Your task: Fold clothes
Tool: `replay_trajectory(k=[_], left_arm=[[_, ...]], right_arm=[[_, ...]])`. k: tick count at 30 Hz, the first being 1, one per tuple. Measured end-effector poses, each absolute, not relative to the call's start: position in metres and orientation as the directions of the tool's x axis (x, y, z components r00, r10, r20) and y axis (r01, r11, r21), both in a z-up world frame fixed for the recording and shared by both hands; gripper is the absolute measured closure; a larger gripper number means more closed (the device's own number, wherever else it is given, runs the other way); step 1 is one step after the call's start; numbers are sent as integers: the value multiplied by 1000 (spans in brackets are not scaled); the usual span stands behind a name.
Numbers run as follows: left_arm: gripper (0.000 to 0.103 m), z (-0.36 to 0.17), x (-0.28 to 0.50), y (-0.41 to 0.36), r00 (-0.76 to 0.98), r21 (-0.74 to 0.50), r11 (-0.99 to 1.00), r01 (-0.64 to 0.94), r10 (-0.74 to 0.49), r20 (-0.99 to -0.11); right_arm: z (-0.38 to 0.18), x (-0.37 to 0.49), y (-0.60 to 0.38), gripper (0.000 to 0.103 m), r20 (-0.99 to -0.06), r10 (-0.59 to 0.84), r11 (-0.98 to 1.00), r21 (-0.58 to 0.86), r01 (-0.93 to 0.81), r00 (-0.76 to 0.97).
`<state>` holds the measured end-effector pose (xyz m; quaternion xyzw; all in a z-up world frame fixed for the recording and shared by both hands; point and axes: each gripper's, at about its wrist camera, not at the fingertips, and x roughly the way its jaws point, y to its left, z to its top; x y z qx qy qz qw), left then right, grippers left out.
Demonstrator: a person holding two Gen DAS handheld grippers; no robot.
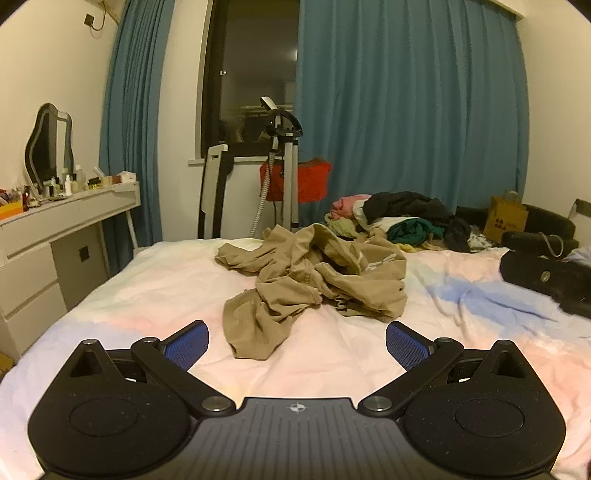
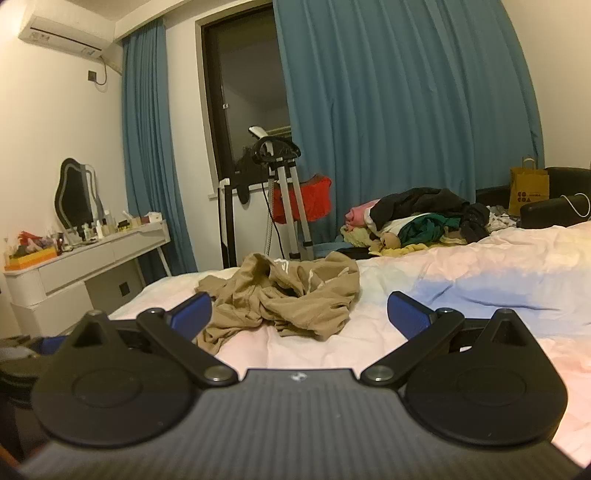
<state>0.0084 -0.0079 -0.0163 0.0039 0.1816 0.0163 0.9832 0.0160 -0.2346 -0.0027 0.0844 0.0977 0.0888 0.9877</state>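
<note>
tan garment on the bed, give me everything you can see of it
The tan garment is one khaki piece of soft, thin-looking cloth, crumpled in a loose heap, unfolded. Pale markings show on an upper fold; one end trails toward the left gripper. It lies on the pastel bedsheet mid-bed, in front of the pile of mixed clothes; whether they touch is unclear. Both the left gripper and the right gripper are open and clear of it.

We're in a home bedroom: a bed [image 1: 147,295] with a pale pastel sheet, long blue curtains [image 1: 406,110] beside a dark window [image 1: 255,74], a dressing table [image 1: 66,218] crowded with bottles under a wavy mirror [image 1: 46,144], an air conditioner [image 2: 66,31] high on the wall.
</note>
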Motion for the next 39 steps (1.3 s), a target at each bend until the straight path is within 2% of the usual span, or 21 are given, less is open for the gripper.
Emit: replay_trajectory(k=[10,13,18,24,26,29,30,31,32,34,36,39], left_arm=[[0,-31,36,-16,911,27,998,-51,58,-409],[0,-42,68,-25,894,53,996,-69,85,-440],[0,-58,140,-28,856,5,998,-59,53,-514],[1,-82,224,-39,847,169,980,-102,175,-501],[4,-93,245,-34,843,205,971,-124,212,-494],[15,-102,266,-15,828,184,968,-172,243,-505],[22,-103,270,-9,832,152,972,-180,233,-504],[36,-101,270,-4,845,127,976,-178,217,-489],[44,-98,268,0,860,114,978,-174,207,-467],[79,-92,266,7,887,90,982,-164,187,-421],[100,-80,259,15,915,49,988,-145,153,-374],[101,-54,234,25,951,0,992,-127,121,-285]], right_arm=[[0,13,-242,0,-154,157,972,197,-126,976],[-3,18,-250,0,-181,139,969,227,-97,974],[-14,30,-265,0,-216,91,959,284,-26,972],[-33,60,-280,0,-260,111,940,340,-17,959],[-42,73,-281,0,-276,125,936,352,-21,953],[-55,94,-276,0,-299,146,934,355,-32,943],[-59,101,-273,0,-306,152,935,353,-37,940],[-62,106,-271,0,-306,154,937,346,-40,940],[-65,109,-269,0,-298,149,941,335,-43,943],[-70,113,-266,0,-272,134,950,308,-46,953],[-72,119,-264,0,-255,122,956,291,-44,959],[-76,124,-264,0,-253,106,960,277,-33,962]])
